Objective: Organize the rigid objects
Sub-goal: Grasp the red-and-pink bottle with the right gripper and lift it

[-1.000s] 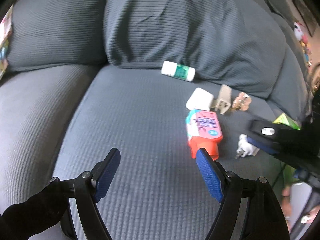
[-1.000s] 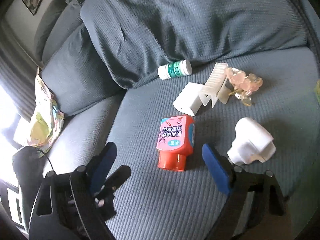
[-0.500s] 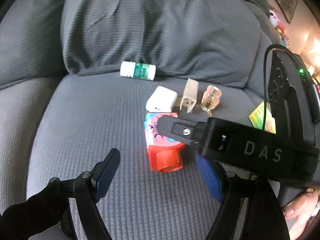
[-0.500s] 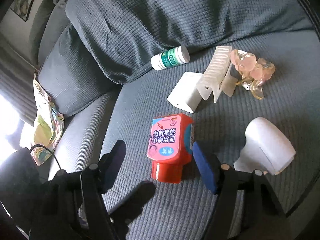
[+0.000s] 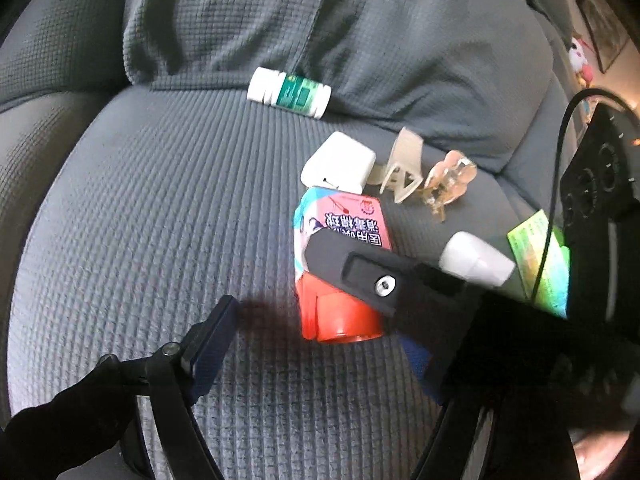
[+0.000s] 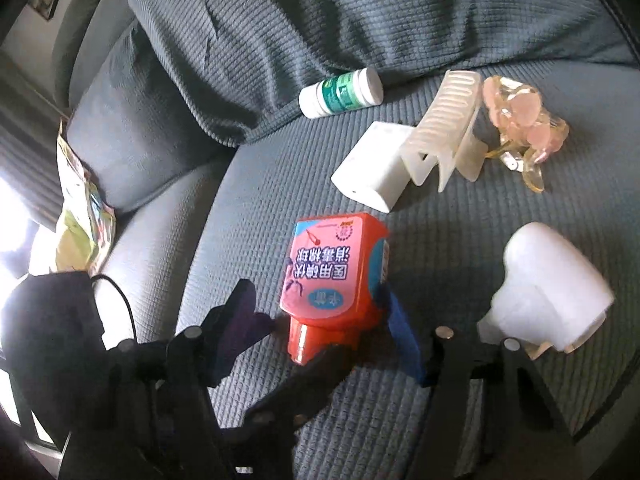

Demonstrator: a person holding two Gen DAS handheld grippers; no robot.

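Observation:
A red bottle with a pink label lies on the grey sofa seat, cap toward me. My right gripper is open, its fingers either side of the bottle's cap end; its left finger crosses the bottle in the left wrist view. My left gripper is open just short of the bottle's cap. Behind lie a white box, a white hair claw, a pink hair claw, a green-labelled pill bottle and a white plug adapter.
Grey back cushions rise behind the objects. A colourful packet lies on the neighbouring seat at left. A green paper item lies at right beside the right gripper's body.
Both grippers have moved forward toward the red bottle. The right gripper now straddles its cap end and has narrowed slightly; its finger now covers part of the bottle in the left view.

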